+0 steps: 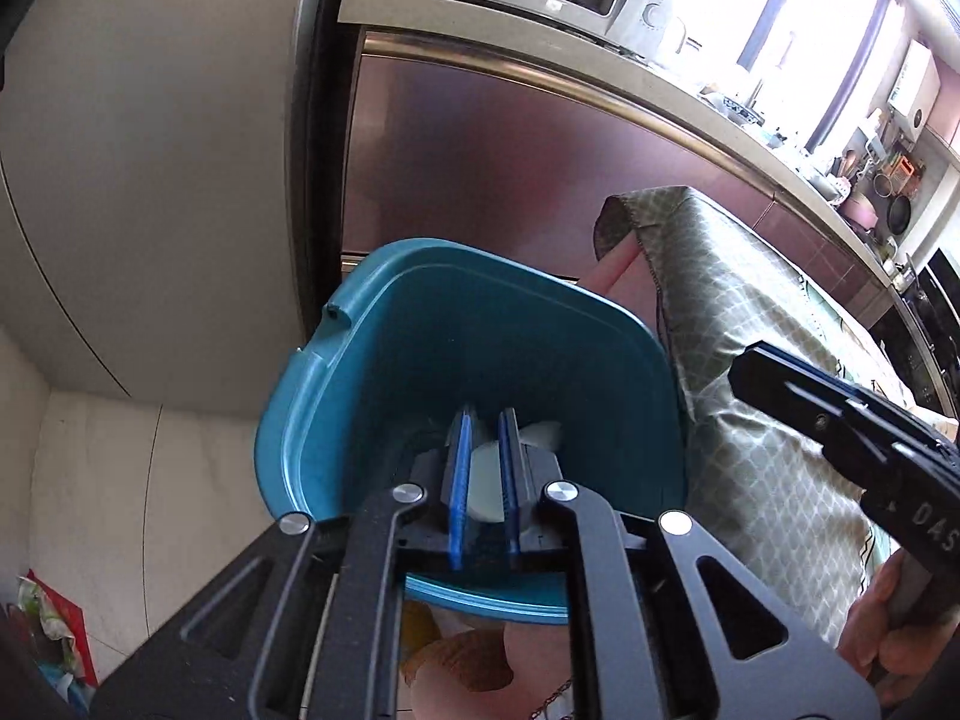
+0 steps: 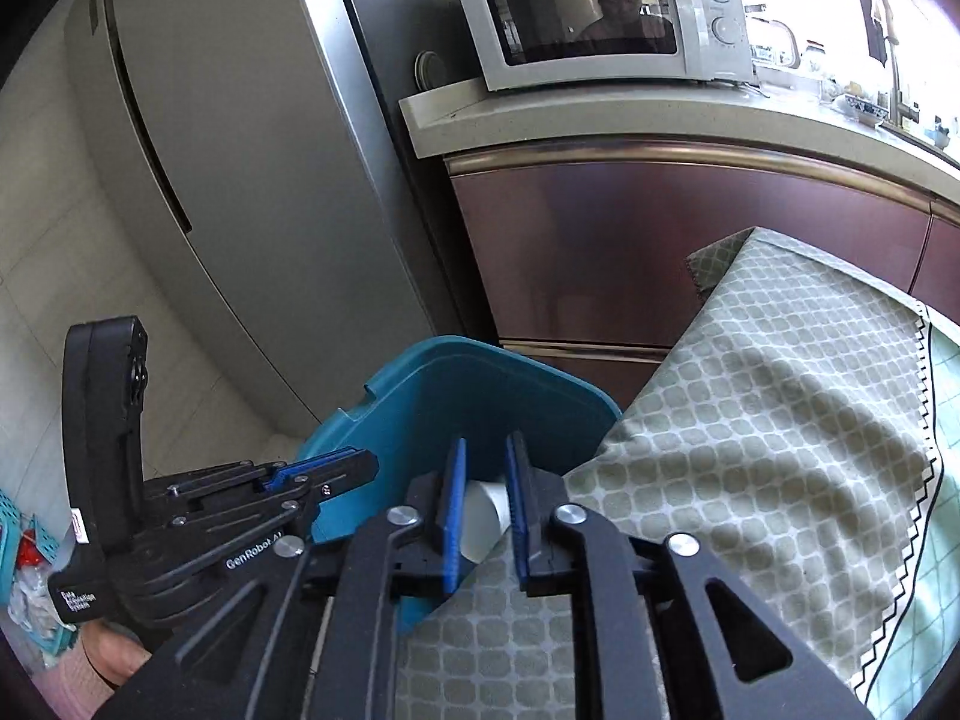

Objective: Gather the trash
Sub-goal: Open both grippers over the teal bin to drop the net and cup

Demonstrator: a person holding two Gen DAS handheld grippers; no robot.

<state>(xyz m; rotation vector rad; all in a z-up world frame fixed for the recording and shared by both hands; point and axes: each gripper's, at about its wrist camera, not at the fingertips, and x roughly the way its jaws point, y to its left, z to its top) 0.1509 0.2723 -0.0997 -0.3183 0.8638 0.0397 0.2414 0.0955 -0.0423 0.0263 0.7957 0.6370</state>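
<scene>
1. The teal plastic trash bin [image 1: 420,360] stands on the floor, its open mouth toward both cameras. It sits between the silver refrigerator [image 2: 240,180] and a table draped in a green-grey patterned cloth [image 2: 750,420], with the maroon cabinet fronts [image 2: 660,252] behind it.
2. The left gripper [image 1: 485,438] hangs over the near rim of the bin, its blue pads [image 1: 459,480] reaching into the opening. The jaws stand narrowly parted, pads not meeting.
3. A pale whitish item [image 1: 489,486] shows in the gap between those pads, with another pale piece [image 1: 540,435] just past the right pad. Whether the pads press on it or it lies lower in the bin, cannot tell.
4. From the right wrist view, the left gripper [image 2: 312,471] comes in from the left side, its tips at the bin's rim [image 2: 342,420].
5. The right gripper [image 2: 486,456] is held at the bin's right edge, where bin and cloth meet. Jaws are parted by a narrow gap.
6. A white rounded object [image 2: 483,516] sits between the right gripper's pads [image 2: 455,510], low in the gap. Contact with either pad is unclear; grip cannot be confirmed.
7. A white microwave oven [image 2: 600,18] rests on the beige countertop [image 2: 600,114] above the cabinets.
8. Coloured clutter [image 1: 48,630] lies on the floor at the left edge.
</scene>
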